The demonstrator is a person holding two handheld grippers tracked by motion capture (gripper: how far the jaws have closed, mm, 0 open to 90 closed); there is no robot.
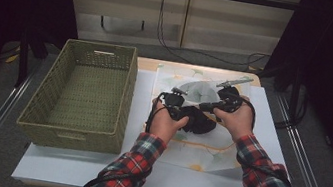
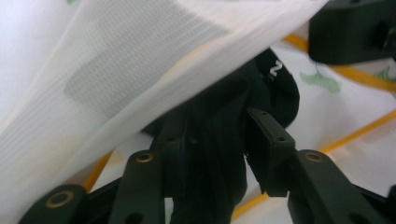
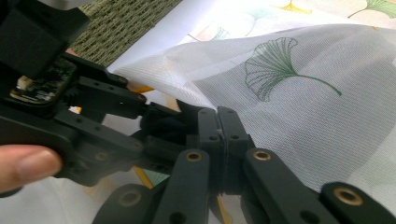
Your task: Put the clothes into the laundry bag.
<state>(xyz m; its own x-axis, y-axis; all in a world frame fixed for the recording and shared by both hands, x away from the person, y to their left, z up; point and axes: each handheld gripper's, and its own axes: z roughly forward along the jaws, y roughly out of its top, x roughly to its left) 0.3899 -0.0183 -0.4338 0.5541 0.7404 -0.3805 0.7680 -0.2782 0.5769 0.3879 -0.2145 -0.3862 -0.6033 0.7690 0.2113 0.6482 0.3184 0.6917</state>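
Observation:
A white mesh cloth (image 1: pixel 201 86) printed with green ginkgo leaves lies in the middle of the table, and a black cloth (image 1: pixel 200 124) sits bunched on it. My left gripper (image 1: pixel 189 118) reaches into the black cloth (image 2: pixel 219 140) from the left. In the left gripper view its jaws (image 2: pixel 210 158) stand apart with that cloth between them, under a lifted flap of mesh (image 2: pixel 140 60). My right gripper (image 1: pixel 204 105) comes in from the right. In its own view it (image 3: pixel 218 119) is shut on the edge of the mesh cloth (image 3: pixel 299 84), holding it raised.
A green wicker basket (image 1: pixel 126 97) with nothing in it stands at the left of the white table top (image 1: pixel 92 168); its weave (image 3: pixel 121 23) shows in the right gripper view. Metal rails run along both sides of the table. Cables hang at the back wall.

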